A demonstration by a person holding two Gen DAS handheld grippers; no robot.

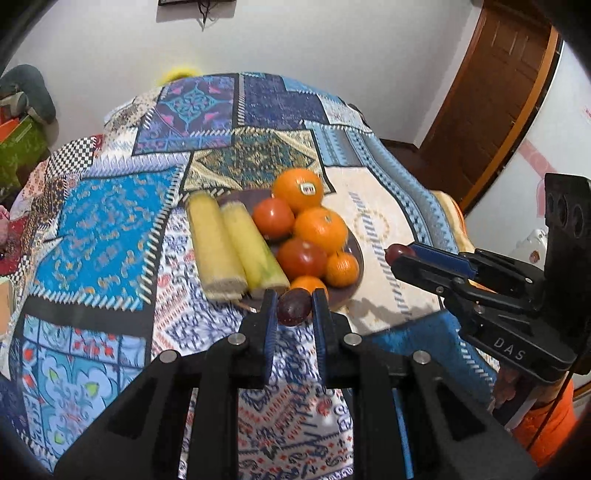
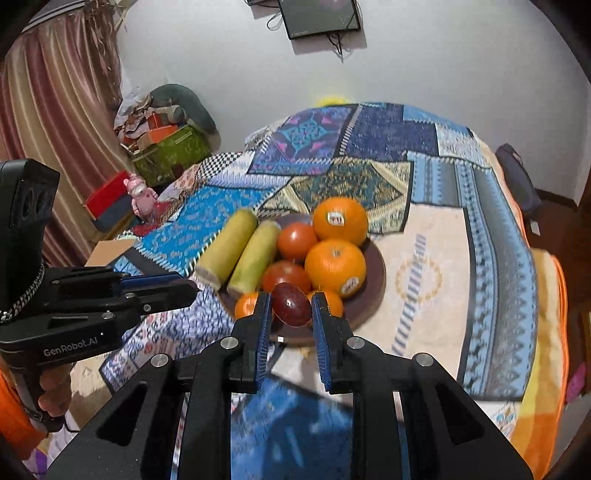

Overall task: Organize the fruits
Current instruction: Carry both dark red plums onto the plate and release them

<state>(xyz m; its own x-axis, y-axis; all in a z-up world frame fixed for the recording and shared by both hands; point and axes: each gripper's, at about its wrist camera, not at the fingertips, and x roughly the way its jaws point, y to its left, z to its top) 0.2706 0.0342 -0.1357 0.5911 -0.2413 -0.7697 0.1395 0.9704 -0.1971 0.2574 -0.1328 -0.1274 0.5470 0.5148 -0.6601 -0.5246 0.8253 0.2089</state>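
Nearest, the left gripper (image 1: 294, 308) is clamped on a dark purple fruit (image 1: 294, 307), and the right gripper (image 2: 289, 308) pinches a second purple fruit (image 2: 291, 304), both held above the patchwork cloth (image 1: 107, 229) over the bench. Just beyond sits the brown plate (image 2: 375, 275), crowded with oranges (image 2: 335, 267), tomatoes (image 2: 297, 240) and two corn cobs (image 1: 216, 243) along its left rim. Farther back are a white wall (image 2: 443, 59), a wall screen (image 2: 319, 16), a curtain (image 2: 55, 122) and a wooden door (image 1: 491, 99).

"DAS" on right gripper (image 1: 400, 254) body; "GenRobot.AI" on left gripper (image 2: 192, 290) body. Orange (image 1: 297, 186) sticker unreadable.
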